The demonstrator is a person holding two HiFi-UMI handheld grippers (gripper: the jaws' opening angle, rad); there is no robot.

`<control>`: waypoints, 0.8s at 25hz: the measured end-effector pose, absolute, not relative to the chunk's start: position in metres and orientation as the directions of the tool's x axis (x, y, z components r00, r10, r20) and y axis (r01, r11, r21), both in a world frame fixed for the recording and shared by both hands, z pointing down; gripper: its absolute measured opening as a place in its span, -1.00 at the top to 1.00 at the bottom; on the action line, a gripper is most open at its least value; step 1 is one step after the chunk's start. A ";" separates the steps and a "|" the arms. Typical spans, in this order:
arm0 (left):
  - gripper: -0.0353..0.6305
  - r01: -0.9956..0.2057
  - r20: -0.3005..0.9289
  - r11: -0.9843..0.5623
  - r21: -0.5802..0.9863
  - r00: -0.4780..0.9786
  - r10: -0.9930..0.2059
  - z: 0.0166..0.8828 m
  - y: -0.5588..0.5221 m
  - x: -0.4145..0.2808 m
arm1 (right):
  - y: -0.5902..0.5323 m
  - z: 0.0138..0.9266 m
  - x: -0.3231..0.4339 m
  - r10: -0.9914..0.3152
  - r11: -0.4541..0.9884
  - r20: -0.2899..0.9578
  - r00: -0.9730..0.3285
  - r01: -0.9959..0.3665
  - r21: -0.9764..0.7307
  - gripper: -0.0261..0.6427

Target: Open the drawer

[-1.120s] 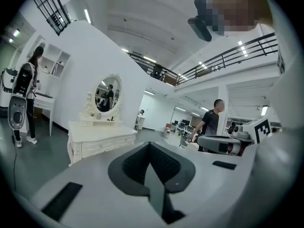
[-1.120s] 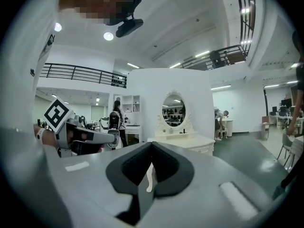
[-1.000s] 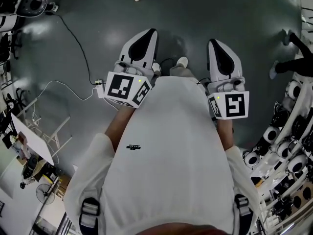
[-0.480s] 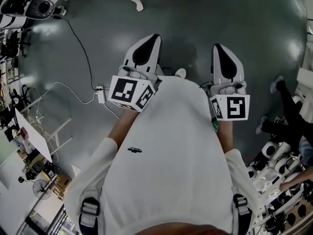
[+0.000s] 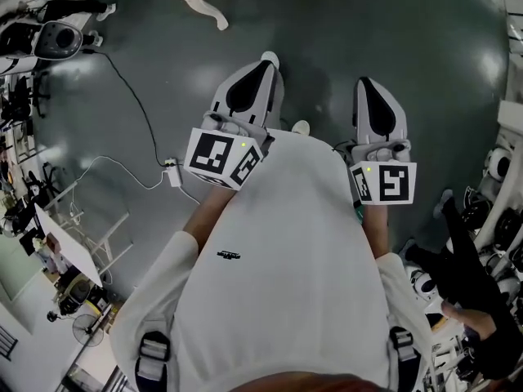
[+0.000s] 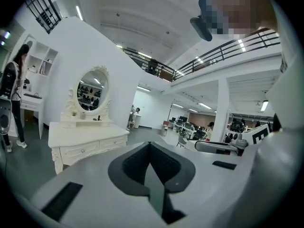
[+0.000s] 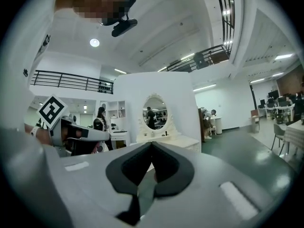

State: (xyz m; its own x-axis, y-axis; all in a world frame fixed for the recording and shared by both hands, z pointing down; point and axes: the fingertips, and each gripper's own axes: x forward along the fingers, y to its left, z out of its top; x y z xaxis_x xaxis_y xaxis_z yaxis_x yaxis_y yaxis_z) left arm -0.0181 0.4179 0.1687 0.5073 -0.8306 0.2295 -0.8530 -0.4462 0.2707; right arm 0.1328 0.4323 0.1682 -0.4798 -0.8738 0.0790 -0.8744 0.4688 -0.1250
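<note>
left gripper (image 6: 149, 145): jaws are pressed together, nothing is clamped, held well short of the dressing table (image 6: 99, 129) | right gripper (image 7: 151, 145): jaws are closed, nothing is gripped, held apart from the dressing table | drawer (image 6: 83, 150): seen shut in the dressing table's front, untouched, below its oval mirror (image 6: 92, 90)

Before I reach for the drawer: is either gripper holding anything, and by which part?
Nothing is held. The white left gripper and right gripper are both shut, empty.
</note>
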 end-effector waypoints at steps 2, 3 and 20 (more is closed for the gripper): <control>0.87 -0.851 0.224 -0.445 0.278 0.508 -0.832 0.170 0.400 -0.020 | 0.418 0.171 0.134 -0.879 0.457 0.087 -0.469 -0.880 -0.129 0.89; 0.87 -0.849 0.219 -0.447 0.281 0.510 -0.832 0.170 0.390 -0.022 | 0.410 0.172 0.133 -0.881 0.452 0.088 -0.464 -0.883 -0.128 0.89; 0.87 -0.785 0.204 -0.541 0.301 0.607 -0.768 0.160 0.155 -0.078 | 0.188 0.157 0.062 -0.905 0.392 0.135 -0.403 -0.915 -0.098 0.89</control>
